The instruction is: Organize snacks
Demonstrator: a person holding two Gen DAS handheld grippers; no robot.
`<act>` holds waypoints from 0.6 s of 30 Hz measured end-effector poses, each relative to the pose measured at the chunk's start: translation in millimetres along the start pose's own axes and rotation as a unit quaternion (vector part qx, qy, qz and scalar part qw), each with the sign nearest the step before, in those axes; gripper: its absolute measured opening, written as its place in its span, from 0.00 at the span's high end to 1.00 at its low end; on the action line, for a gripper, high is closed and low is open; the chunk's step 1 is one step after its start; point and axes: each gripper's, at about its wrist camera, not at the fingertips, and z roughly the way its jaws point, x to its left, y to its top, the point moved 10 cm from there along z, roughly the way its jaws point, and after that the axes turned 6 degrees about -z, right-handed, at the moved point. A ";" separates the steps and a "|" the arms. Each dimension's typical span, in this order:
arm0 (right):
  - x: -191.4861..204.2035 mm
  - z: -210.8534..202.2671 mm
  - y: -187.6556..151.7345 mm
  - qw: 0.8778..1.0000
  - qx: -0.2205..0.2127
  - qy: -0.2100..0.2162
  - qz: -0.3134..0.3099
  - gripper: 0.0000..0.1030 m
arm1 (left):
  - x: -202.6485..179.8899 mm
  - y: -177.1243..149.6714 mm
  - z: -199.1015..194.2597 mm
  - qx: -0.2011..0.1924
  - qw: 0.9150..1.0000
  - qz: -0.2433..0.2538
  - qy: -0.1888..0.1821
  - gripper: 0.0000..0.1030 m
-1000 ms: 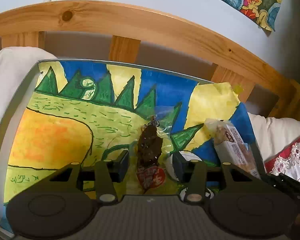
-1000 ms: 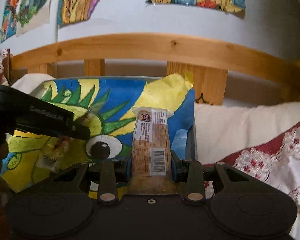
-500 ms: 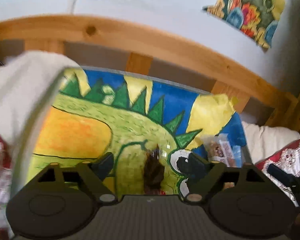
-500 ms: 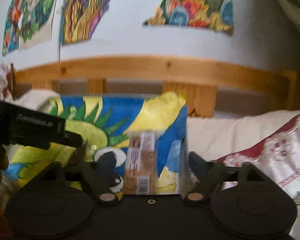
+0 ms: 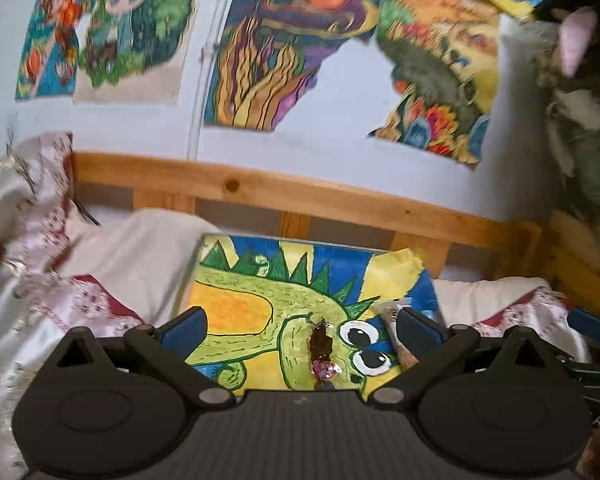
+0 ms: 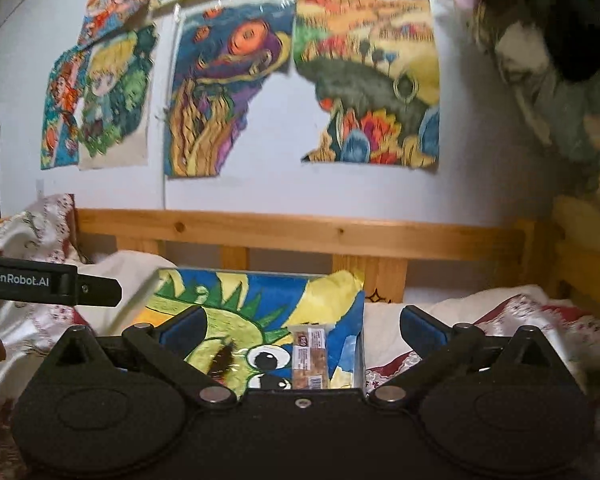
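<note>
- The left gripper (image 5: 300, 326) has its two black fingers spread wide apart. It holds nothing.
- The right gripper (image 6: 302, 326) is spread wide too, and it holds nothing.
- The landmark is the flat board with a green dinosaur painting (image 5: 260, 300), lying on the bed.
- The dark brown snack in a clear wrapper with a pink end (image 5: 321, 350) lies on the board, just beside the dinosaur's big eyes.
- The long brown snack bar in a clear wrapper with a white label (image 6: 310, 356) lies on the board near its right edge.
- What could go wrong: I think the bar could slide off the right edge onto the white and red flowery bedding (image 6: 500, 320) if a finger bumps it.
- The clear wrappers look slippery, so a pinch could slip or squash the snack.
- The board rests on soft bedding, so pushing down could tip it.
- Behind the board stands the wooden bed rail (image 5: 300, 196). Above it, colourful paintings (image 6: 228, 92) hang on the wall.
- Nothing lies between the grippers and the snacks.
</note>
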 end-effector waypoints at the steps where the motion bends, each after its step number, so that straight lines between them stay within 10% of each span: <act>1: 3.7 -11.8 3.2 1.000 -0.003 0.000 -0.005 0.01 | -0.3 0.5 -10.5 -0.003 1.000 0.005 0.001 0.00; 18: 59.0 -125.6 -26.9 0.999 0.003 0.018 -0.048 0.01 | 33.1 -52.9 -98.5 0.005 0.998 -0.029 0.050 0.00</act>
